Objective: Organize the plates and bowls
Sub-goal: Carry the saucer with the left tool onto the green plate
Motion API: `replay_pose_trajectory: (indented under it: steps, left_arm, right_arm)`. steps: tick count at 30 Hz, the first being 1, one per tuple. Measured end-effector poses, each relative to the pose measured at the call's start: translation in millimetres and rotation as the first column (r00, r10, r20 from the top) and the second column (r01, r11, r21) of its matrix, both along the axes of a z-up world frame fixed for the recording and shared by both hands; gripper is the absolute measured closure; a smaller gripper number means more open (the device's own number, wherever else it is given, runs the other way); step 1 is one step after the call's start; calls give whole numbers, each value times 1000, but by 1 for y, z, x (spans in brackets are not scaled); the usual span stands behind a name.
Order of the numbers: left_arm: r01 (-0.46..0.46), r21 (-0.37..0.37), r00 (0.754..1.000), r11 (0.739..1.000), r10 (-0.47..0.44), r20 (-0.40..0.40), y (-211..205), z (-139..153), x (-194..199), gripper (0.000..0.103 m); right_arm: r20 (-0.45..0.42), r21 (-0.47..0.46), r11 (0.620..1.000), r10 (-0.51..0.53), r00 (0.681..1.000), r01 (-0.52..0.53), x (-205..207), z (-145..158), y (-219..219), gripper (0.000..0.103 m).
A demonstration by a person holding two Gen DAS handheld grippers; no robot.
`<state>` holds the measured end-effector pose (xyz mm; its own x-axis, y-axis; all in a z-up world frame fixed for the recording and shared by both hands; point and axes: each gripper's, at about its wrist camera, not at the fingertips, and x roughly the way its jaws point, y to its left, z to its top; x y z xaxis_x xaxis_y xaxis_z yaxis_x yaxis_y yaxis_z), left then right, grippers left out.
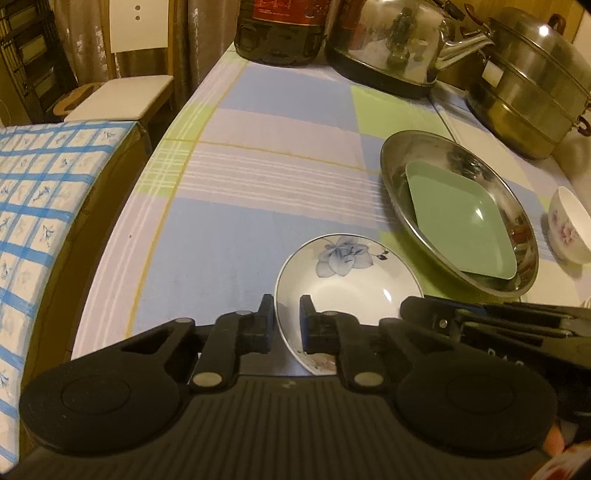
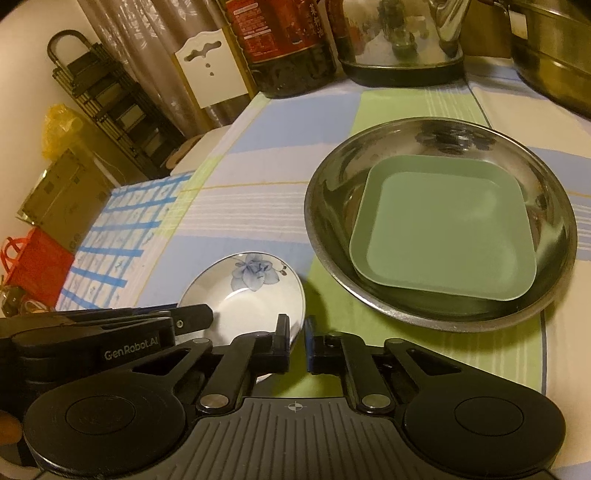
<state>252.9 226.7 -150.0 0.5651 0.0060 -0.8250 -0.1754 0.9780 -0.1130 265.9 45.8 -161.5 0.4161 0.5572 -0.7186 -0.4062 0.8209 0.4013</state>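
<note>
Gripping white flower dish (image 1: 347,280) w/ both: left gripper (image 1: 287,321) clamped on its near-left rim, right gripper (image 2: 297,341) pinched on opposite rim. Sitting on checked bench (image 1: 240,177), beside steel plate (image 1: 391,173) w/ green square plate (image 1: 461,221) inside.

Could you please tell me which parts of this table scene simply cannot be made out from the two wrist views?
- Near rim of the flowered dish: left wrist view, hidden behind the left gripper.
- Small flowered bowl: left wrist view, cut off by the right edge; absent from the right wrist view.
- Steel pot: right wrist view, cut off at the top corner.
- Bottle label: right wrist view, print too small.
</note>
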Motion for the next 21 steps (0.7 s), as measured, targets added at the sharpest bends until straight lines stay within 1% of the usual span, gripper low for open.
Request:
replay_pose_trajectory:
  steps: [4, 7, 10, 14, 21]
  left_arm:
    - [8, 7, 1000, 1000, -8, 9, -1, -1, -2, 90]
    - [9, 4, 1000, 1000, -9, 6, 0, -1, -3, 91]
    - [8, 10, 1000, 1000, -8, 2, -1, 1, -4, 91]
    - [7, 27, 1000, 1000, -7, 16, -1, 10, -6, 91]
    - [1, 24, 998, 1000, -2, 57, 1, 32, -3, 91]
  right_arm:
    - [8, -4, 1000, 4, 1000, -4, 0, -1, 1, 96]
    - [-2, 4, 1000, -1, 1000, 1, 1, -3, 0, 96]
    - [6, 2, 1000, 5, 1000, -5, 1, -2, 0, 96]
    - [12, 19, 1000, 4, 1000, -5, 1, 4, 0, 96]
    - [47, 46, 999, 7, 999, -9, 3, 24, -2, 97]
